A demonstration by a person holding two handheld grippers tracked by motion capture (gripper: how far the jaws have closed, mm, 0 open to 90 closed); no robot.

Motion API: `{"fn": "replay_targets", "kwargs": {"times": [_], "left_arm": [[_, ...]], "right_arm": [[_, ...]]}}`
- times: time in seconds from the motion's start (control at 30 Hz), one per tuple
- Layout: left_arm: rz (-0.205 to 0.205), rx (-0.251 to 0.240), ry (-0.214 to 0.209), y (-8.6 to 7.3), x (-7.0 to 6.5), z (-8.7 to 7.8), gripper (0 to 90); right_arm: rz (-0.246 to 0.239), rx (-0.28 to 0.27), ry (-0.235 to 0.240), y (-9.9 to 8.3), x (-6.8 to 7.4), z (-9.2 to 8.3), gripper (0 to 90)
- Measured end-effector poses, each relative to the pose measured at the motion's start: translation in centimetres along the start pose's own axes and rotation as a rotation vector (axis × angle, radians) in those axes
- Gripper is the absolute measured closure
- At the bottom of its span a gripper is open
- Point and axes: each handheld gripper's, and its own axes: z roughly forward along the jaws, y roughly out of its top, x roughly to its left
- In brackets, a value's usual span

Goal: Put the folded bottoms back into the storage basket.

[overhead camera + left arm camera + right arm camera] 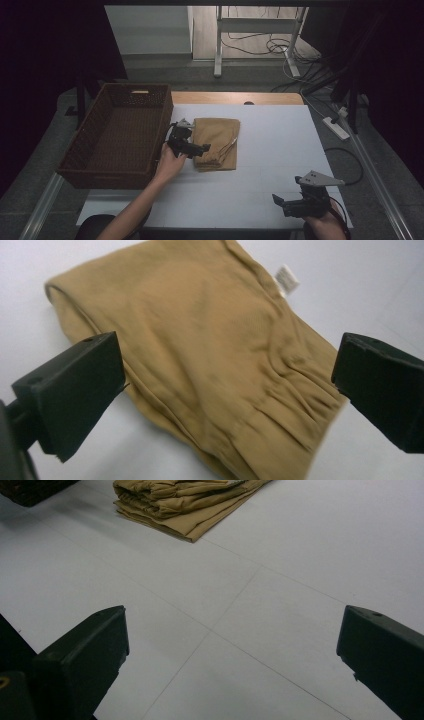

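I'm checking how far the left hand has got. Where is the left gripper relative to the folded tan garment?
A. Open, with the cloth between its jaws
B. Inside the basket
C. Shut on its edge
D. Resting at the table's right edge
A: in the left gripper view, the left gripper has its jaws spread wide, with the folded tan garment lying between them.

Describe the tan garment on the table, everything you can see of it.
The tan garment is folded into a neat stacked rectangle, soft knit-looking fabric with a gathered, elastic-like band at one end and a small white label near an edge. It lies flat on the white table, just right of the wicker basket, apart from it. The left gripper is at its left edge, jaws open on either side of the gathered end, not yet closed on it.
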Motion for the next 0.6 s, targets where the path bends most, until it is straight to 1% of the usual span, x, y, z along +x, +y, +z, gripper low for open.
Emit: {"fn": "replay_targets", "kwargs": {"times": [0.03,0.07,0.17,0.2,0.23,0.27,0.3,0.33,0.43,0.53,0.6], "left_arm": [[0.000,0.008,0.013,0.4,0.4,0.3,0.0],[0.000,0.008,0.013,0.4,0.4,0.3,0.0],[-0.018,0.016,0.034,1.1,1.1,0.7,0.3],[-0.018,0.016,0.034,1.1,1.1,0.7,0.3],[-0.038,0.006,0.034,1.4,1.5,1.0,0.3],[-0.038,0.006,0.034,1.4,1.5,1.0,0.3],[-0.053,0.002,0.033,1.7,1.8,1.2,0.3],[-0.059,0.004,0.036,1.8,1.9,1.3,0.3],[-0.067,0.000,0.058,2.5,2.3,1.9,0.3],[-0.074,0.016,0.087,3.0,2.6,2.6,0.3],[-0.079,0.039,0.105,3.4,2.9,3.1,0.0]], "right_arm": [[-0.001,0.001,-0.001,0.0,0.0,0.0,1.2],[0.000,0.001,-0.001,0.0,0.0,0.0,1.2],[0.001,0.002,-0.002,0.0,0.0,0.0,1.2],[0.001,0.002,-0.002,0.0,0.0,0.0,1.2],[0.002,0.003,-0.002,0.0,0.0,0.0,1.2],[0.002,0.003,-0.002,0.0,0.0,0.0,1.2],[0.001,0.005,-0.002,0.0,0.0,0.1,1.2],[0.001,0.005,-0.002,0.0,0.0,0.1,1.2],[0.002,0.005,-0.003,0.0,0.0,0.0,1.2],[0.003,0.005,-0.004,0.0,0.0,0.0,1.1],[0.003,0.004,-0.003,0.0,0.0,0.0,1.2]]}}
